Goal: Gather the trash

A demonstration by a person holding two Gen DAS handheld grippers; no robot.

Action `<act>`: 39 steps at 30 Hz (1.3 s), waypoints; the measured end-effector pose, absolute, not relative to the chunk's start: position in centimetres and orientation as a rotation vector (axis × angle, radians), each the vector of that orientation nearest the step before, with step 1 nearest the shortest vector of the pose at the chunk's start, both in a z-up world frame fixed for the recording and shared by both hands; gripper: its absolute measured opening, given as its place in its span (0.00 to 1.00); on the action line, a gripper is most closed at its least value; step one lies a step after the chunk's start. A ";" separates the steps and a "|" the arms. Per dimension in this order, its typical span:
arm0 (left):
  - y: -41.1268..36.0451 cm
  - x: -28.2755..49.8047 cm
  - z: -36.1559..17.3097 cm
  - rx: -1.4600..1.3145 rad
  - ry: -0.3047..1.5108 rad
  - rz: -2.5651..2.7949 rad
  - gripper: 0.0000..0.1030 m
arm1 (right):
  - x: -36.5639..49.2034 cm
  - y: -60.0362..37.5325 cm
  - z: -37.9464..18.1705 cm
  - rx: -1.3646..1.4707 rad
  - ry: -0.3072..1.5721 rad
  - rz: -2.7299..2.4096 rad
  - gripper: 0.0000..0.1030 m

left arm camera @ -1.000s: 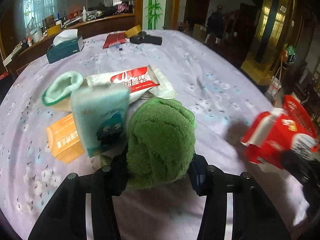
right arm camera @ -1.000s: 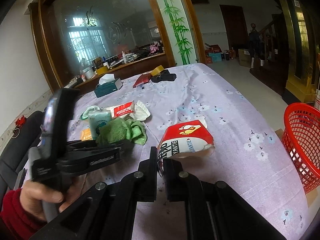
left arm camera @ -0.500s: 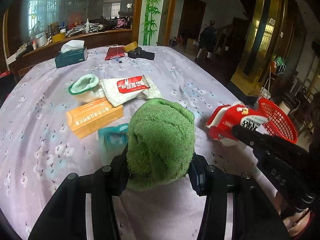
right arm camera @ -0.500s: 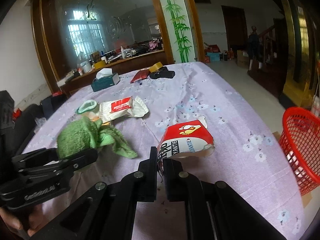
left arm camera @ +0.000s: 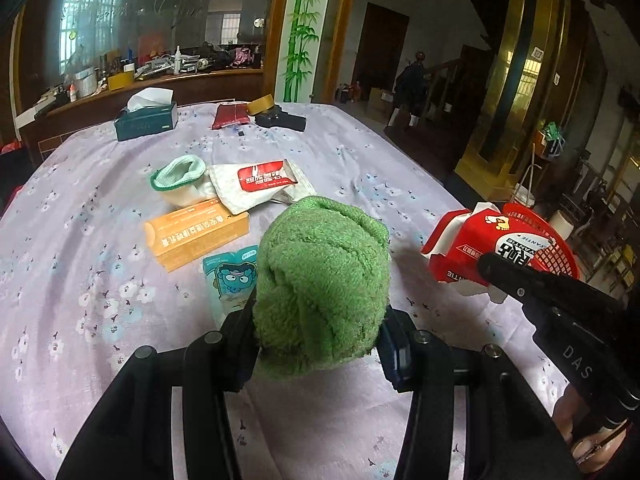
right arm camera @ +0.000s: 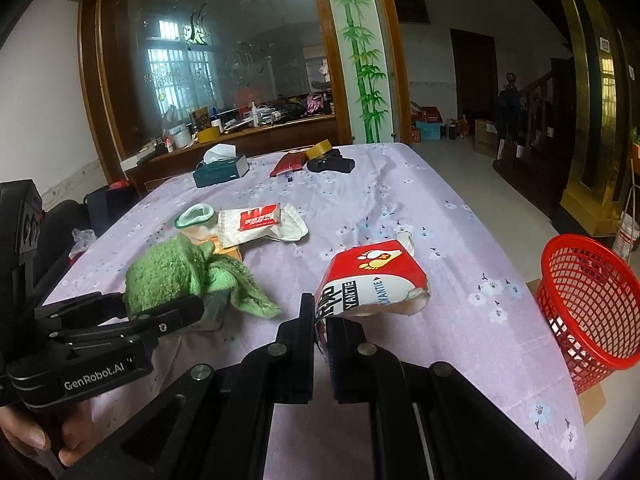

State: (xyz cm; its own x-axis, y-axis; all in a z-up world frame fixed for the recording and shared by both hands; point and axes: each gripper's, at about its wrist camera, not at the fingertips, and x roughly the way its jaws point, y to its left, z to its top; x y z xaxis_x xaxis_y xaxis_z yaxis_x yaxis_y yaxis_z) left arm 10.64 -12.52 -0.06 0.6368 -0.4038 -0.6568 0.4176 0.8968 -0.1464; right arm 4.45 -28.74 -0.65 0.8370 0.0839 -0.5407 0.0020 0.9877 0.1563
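Far right off the table edge: red basket (right arm camera: pixel 588 304)
Right gripper (right arm camera: pixel 320 320): pinching red carton (right arm camera: pixel 372 280), nearer the basket
Left gripper (left arm camera: pixel 316 340): clamped around green towel (left arm camera: pixel 320 280)

Green towel (left arm camera: pixel 320 280) between the left fingers (left arm camera: pixel 240 336): fuzzy terry cloth, matt, rough pile. Red carton (right arm camera: pixel 372 280) pinched in the right fingers (right arm camera: pixel 304 344): glossy printed paperboard, torn white edges. Both grippers: matt black plastic with metal screw heads. Tabletop (left arm camera: pixel 72 280) under them: lilac woven cloth, matt, slightly creased. Ahead of the left fingers: orange box (left arm camera: pixel 196 232) in smooth card, white wrapper (left arm camera: pixel 260 184) in shiny plastic film. Right of the right fingers: red basket (right arm camera: pixel 588 304) of glossy plastic mesh.
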 end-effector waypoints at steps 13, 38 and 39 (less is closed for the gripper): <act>-12.4 9.7 0.1 0.036 0.718 -0.433 0.47 | 4.1 -28.4 -0.6 0.165 0.591 0.056 0.06; -12.0 10.1 -0.5 0.039 0.725 -0.400 0.47 | 4.4 -26.8 -0.9 0.076 0.646 0.021 0.06; -12.1 10.1 -0.5 0.040 0.724 -0.400 0.47 | 4.3 -26.7 -0.9 0.072 0.644 0.020 0.06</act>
State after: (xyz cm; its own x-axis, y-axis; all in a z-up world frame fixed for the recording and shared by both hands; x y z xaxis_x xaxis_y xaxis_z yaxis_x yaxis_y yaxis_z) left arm 10.09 -12.11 -0.49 0.6772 -0.3419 -0.6515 0.3694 0.9238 -0.1008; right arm 4.35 -26.74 -0.86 0.7995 0.0410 -0.5992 0.0039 0.9973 0.0734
